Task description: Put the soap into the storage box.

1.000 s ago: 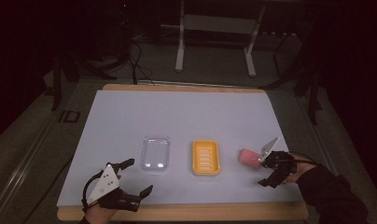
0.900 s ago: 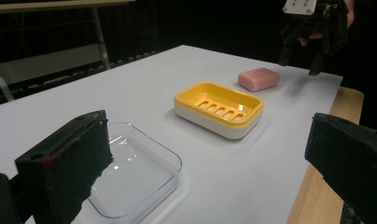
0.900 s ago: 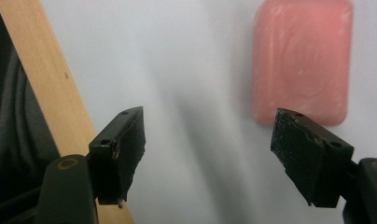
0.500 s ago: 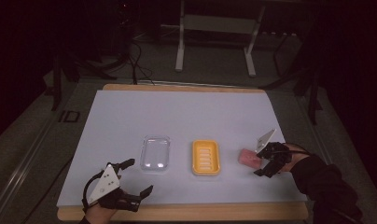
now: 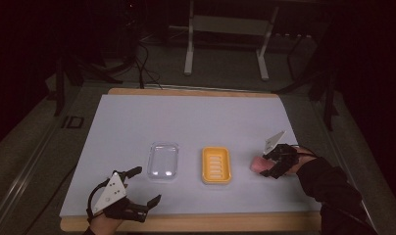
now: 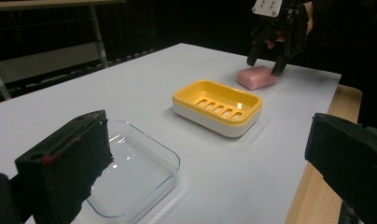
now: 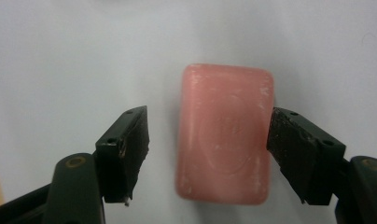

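Between claw (image 7: 207, 158) pads, soap (image 7: 224, 135) lengthwise.

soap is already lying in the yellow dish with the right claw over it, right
Not quite. The soap lies on the table, beside the yellow dish, not in it; the left gripper view shows it past the dish's far end. The right claw is indeed over it, jaws closing around it.

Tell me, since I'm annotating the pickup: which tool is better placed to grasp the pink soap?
Right. The right tool already straddles the pink soap, jaws closing either side; the left tool waits near the table's front edge.
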The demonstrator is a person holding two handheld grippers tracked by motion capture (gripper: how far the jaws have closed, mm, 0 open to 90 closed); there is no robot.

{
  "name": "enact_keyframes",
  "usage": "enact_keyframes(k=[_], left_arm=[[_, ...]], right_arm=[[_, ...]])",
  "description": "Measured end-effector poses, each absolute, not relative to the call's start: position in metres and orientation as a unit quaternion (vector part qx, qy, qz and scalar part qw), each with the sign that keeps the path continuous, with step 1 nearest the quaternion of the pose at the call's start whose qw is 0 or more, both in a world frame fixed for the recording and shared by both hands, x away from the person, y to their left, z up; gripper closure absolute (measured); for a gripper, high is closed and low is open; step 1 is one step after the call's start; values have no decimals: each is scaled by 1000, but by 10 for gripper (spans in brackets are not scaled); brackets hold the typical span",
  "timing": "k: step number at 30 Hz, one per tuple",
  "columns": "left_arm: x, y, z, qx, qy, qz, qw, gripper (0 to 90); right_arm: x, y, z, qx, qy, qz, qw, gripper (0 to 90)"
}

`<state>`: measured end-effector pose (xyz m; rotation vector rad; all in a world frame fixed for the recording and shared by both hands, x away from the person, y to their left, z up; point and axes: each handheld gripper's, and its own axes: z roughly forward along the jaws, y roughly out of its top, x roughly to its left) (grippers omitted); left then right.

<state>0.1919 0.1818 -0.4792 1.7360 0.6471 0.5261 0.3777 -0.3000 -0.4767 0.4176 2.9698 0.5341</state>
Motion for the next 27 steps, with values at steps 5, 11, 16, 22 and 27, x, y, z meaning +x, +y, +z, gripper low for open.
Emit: enact_keyframes(k=[5, 11, 16, 22, 27], left_arm=[[192, 182, -479, 741, 276, 223, 570, 6], [192, 182, -480, 741, 277, 223, 570, 6], [193, 181, -480, 742, 276, 222, 569, 6], [193, 181, -480, 744, 275, 222, 567, 6], [193, 180, -481, 745, 274, 221, 567, 6]], right_arm=[[384, -298, -482, 135, 976, 167, 47, 292], [388, -296, -492, 132, 979, 148, 38, 294], [391, -297, -497, 134, 980, 140, 32, 329], [393, -294, -501, 134, 984, 120, 20, 356], [391, -282, -499, 139, 987, 76, 30, 370]])
